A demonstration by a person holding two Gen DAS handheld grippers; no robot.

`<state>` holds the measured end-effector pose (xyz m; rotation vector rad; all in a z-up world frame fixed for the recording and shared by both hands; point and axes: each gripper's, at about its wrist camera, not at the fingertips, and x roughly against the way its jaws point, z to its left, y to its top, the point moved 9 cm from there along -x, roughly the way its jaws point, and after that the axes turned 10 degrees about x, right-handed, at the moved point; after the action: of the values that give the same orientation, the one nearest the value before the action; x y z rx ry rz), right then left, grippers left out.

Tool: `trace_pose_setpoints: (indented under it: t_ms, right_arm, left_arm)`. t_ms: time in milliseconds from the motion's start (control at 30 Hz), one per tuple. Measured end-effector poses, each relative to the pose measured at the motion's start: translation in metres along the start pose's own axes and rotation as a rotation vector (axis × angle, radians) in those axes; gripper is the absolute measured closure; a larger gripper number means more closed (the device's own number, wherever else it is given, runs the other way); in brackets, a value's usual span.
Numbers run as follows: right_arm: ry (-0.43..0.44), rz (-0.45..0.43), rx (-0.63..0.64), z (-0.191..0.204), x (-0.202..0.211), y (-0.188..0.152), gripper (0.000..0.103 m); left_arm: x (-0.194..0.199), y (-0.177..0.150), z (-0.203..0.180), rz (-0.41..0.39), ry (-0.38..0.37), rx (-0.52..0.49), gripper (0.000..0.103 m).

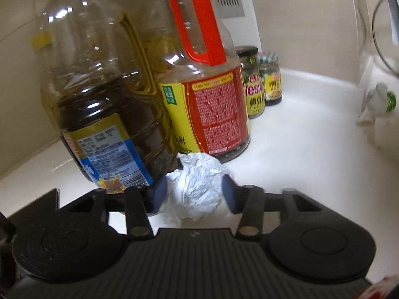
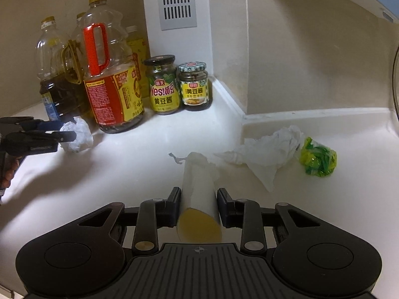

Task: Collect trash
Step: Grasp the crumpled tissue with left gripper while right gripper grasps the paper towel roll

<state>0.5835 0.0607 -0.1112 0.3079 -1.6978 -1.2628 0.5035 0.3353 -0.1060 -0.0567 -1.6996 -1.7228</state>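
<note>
A crumpled white paper ball (image 1: pixel 194 186) lies on the white counter (image 1: pixel 299 149) at the foot of the bottles. My left gripper (image 1: pixel 194 194) has its blue pads against both sides of the ball. The right wrist view shows the same left gripper (image 2: pixel 68 130) at the far left, closed around the ball (image 2: pixel 81 138). My right gripper (image 2: pixel 199 199) is shut on a white paper roll tube (image 2: pixel 198 182) with a yellowish open end and torn tissue at its far end. A loose white tissue (image 2: pixel 269 149) and a green wrapper (image 2: pixel 318 158) lie further right.
Right behind the paper ball stand a dark oil bottle (image 1: pixel 99 124) and a bottle with a red handle (image 1: pixel 212 104). Two sauce jars (image 2: pixel 164 87) (image 2: pixel 194 87) sit in the wall corner. A white vented column (image 2: pixel 177 7) rises behind them.
</note>
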Motion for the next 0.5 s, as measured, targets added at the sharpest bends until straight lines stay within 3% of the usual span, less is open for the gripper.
trace_pose_setpoints:
  t_ms: [100,167,500]
  right_arm:
    - [-0.008,-0.012,-0.014,-0.001,0.005,-0.001,0.071]
    - [-0.009,-0.02,-0.026,-0.001,0.009,-0.001,0.071]
    - [-0.005,-0.059,-0.072,0.003,0.03,-0.001,0.072]
  left_arm:
    - [-0.003,-0.001,0.0,-0.007,0.016,-0.02,0.083]
    - [-0.003,0.0,0.001,-0.005,0.011,-0.01,0.09]
    - [0.024,0.002,0.006,0.002,-0.052,0.082,0.094]
